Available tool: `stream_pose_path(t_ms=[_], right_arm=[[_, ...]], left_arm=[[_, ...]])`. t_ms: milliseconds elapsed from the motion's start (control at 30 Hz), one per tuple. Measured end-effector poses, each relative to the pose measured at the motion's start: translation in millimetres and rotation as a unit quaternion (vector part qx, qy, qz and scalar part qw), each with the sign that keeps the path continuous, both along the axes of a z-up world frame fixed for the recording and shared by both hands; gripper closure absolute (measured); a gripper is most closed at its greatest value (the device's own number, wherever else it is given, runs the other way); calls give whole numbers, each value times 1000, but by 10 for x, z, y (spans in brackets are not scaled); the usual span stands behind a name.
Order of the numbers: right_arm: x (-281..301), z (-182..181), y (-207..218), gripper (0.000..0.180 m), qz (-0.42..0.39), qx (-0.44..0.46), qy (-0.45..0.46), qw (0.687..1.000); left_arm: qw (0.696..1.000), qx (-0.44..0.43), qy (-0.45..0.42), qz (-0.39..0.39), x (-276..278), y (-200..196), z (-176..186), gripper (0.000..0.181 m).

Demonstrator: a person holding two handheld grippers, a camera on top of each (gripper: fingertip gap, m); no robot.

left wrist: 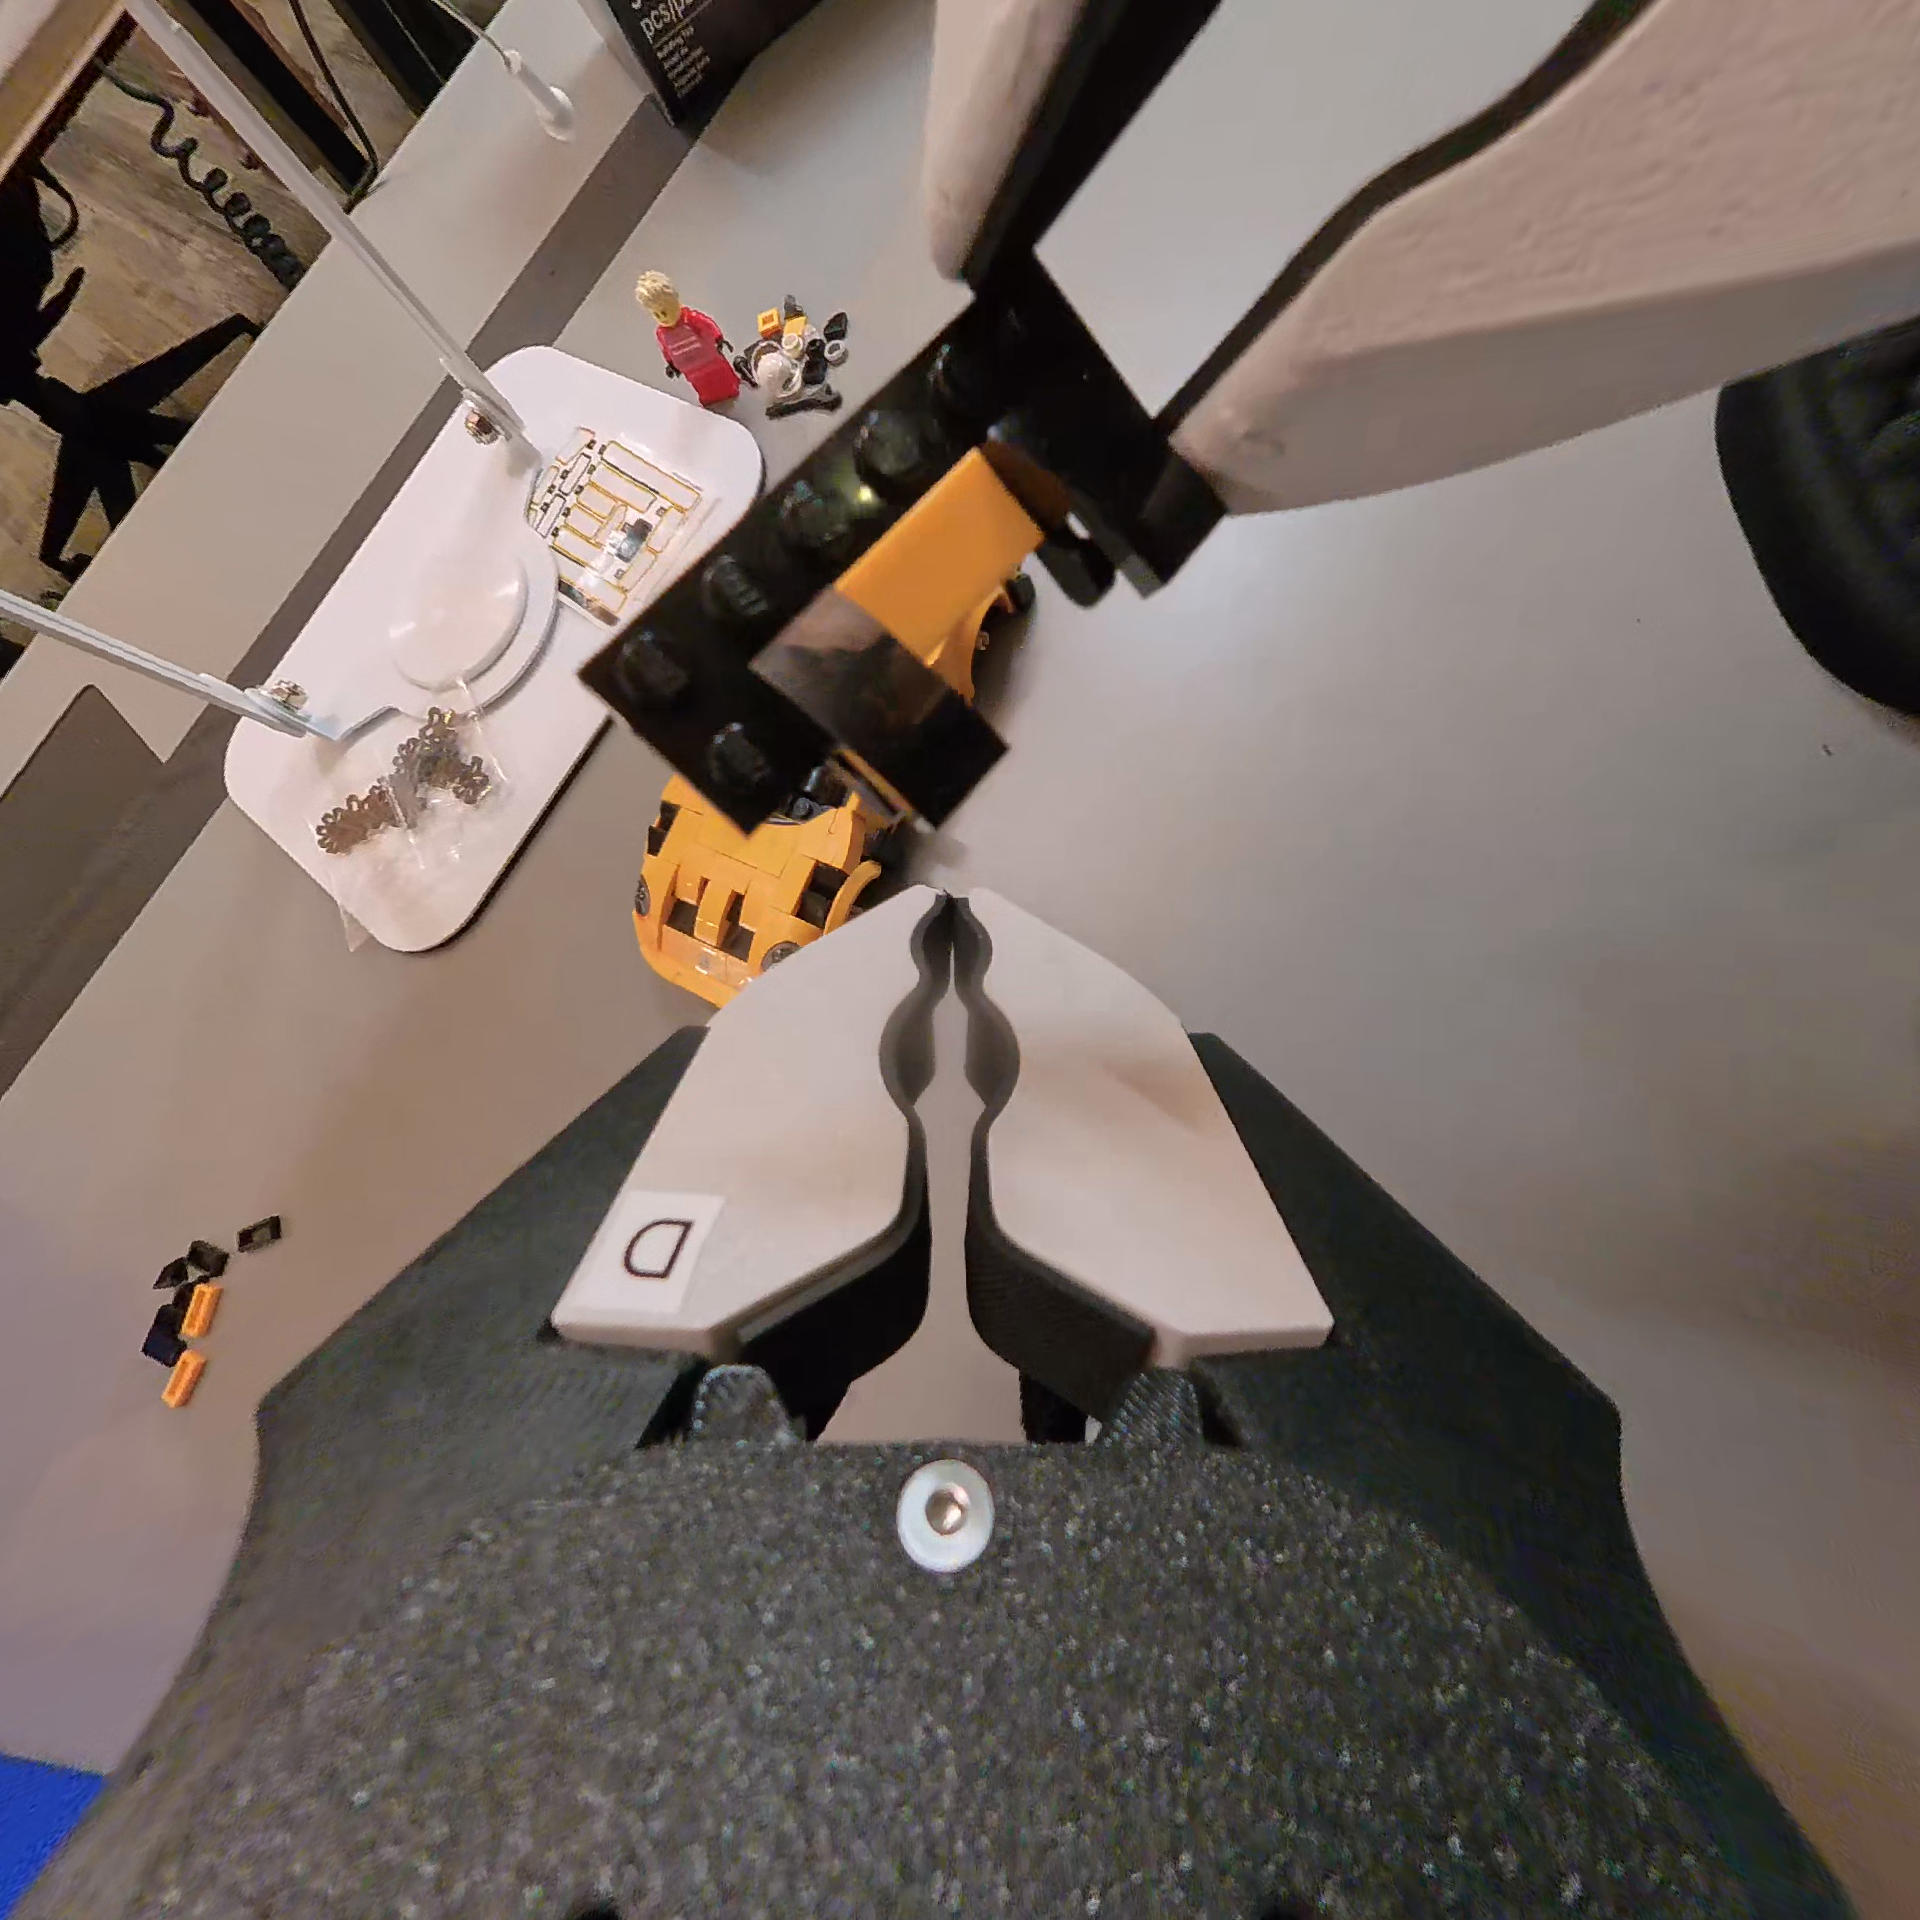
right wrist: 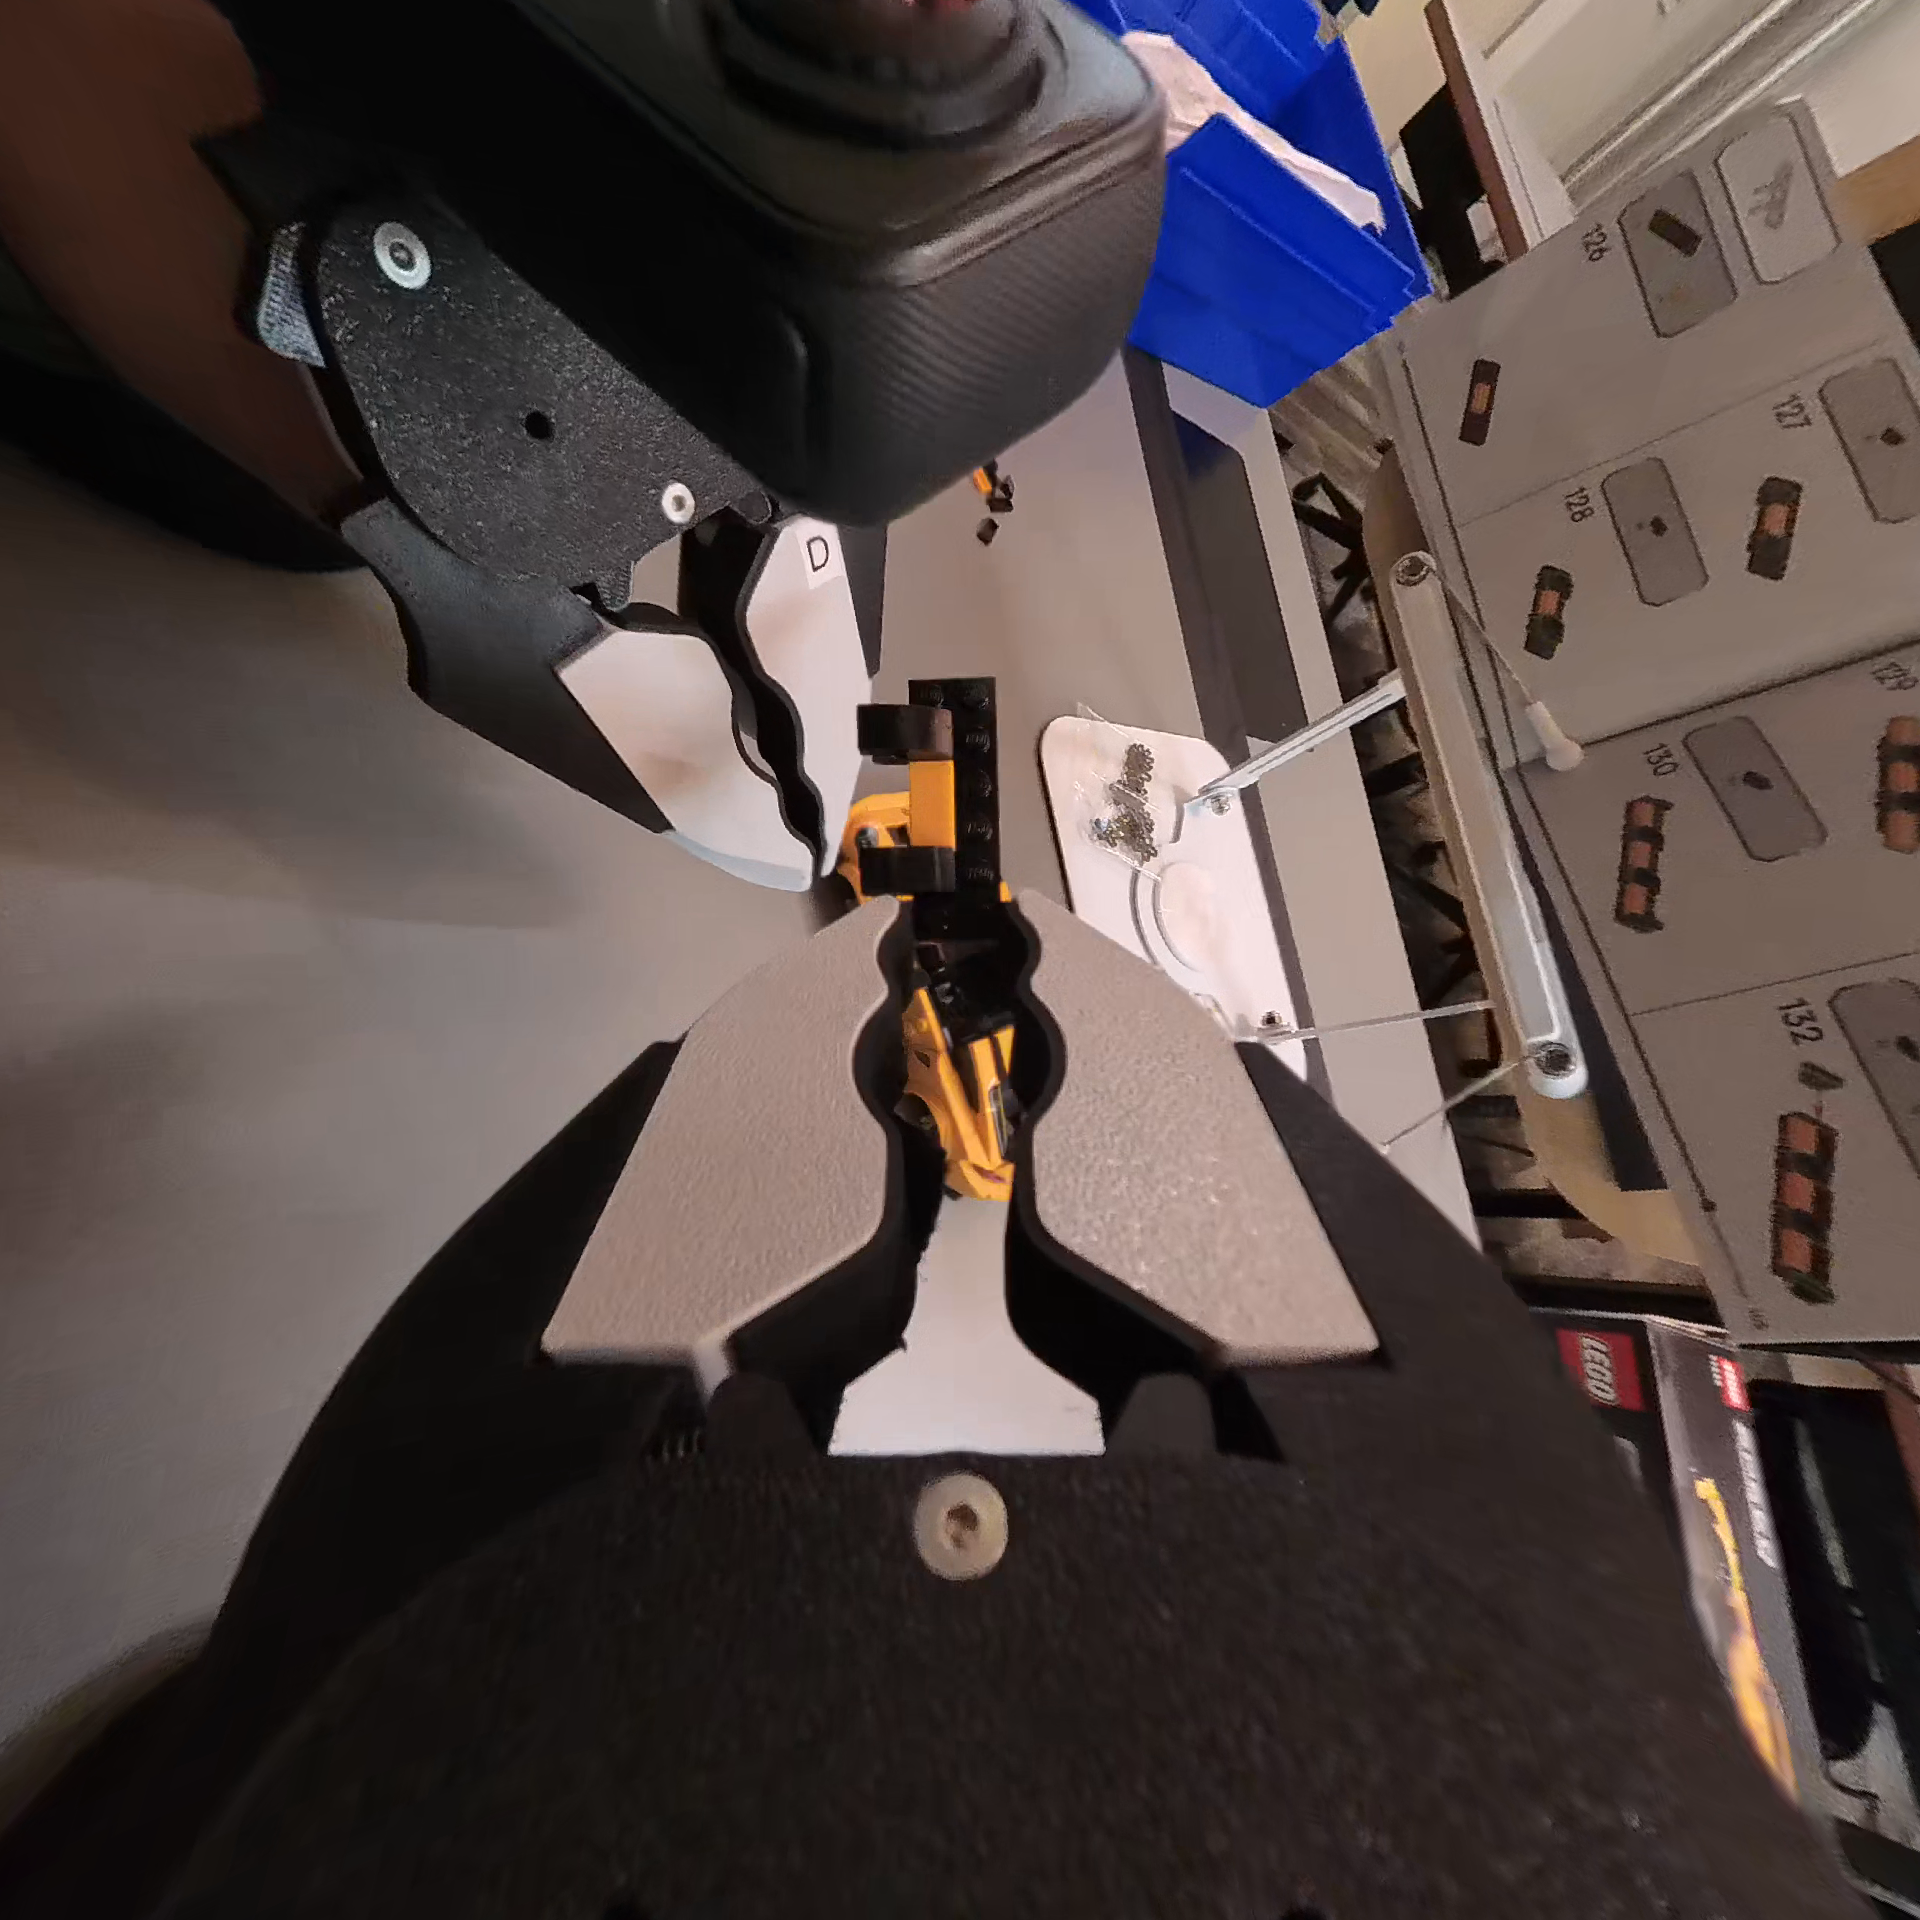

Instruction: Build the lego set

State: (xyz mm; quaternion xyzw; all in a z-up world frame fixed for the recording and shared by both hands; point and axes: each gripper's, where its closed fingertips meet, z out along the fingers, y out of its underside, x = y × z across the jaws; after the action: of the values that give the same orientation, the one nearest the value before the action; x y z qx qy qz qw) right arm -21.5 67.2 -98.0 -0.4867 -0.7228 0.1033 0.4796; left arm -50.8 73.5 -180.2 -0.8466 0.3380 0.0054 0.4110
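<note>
Left gripper (left wrist: pixel 951 909): fingers pressed together at the tips, holding nothing, poised above the grey bench (left wrist: pixel 1455 935) just beside the yellow car (left wrist: pixel 748 894). The same gripper (right wrist: pixel 816 857) shows in the right wrist view, upper left, with its camera housing above it.

Right gripper (right wrist: pixel 956 914): fingers clamped on one end of a black studded plate (right wrist: pixel 977 800), which carries a yellow piece and black clips. In the left wrist view this gripper (left wrist: pixel 1081 405) enters from the top right and holds the plate (left wrist: pixel 790 582) in the air, over the car, which stands on the bench.

Also on the bench: a red minifigure (left wrist: pixel 691 343) beside a small heap of loose parts (left wrist: pixel 800 353); a white stand base (left wrist: pixel 416 665) bearing a sticker sheet (left wrist: pixel 613 520) and a clear bag of small dark parts (left wrist: pixel 416 779); black and orange pieces (left wrist: pixel 192 1304) at the left. An instruction booklet (right wrist: pixel 1704 727) hangs on the stand at the right, with blue bins (right wrist: pixel 1268 208) behind.
</note>
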Motion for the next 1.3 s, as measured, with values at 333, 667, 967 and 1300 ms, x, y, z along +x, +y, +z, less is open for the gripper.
stream_pose_path(t_ms=[333,667,967,1300], right_arm=[[70,-58,96,165,-9,52,-51,997],[57,-77,152,164,-18,96,-81,992],[48,-200,104,165,50,43,-105,992],[123,-225,-7,165,157,-25,-115,981]], left_arm=[[1000,-11,-4,-10,51,-29,-40,181],[1000,-17,9,-12,56,-37,-81,181],[999,-24,19,-39,137,-93,-115,181],[995,-32,6,-91,291,-200,-89,181]])
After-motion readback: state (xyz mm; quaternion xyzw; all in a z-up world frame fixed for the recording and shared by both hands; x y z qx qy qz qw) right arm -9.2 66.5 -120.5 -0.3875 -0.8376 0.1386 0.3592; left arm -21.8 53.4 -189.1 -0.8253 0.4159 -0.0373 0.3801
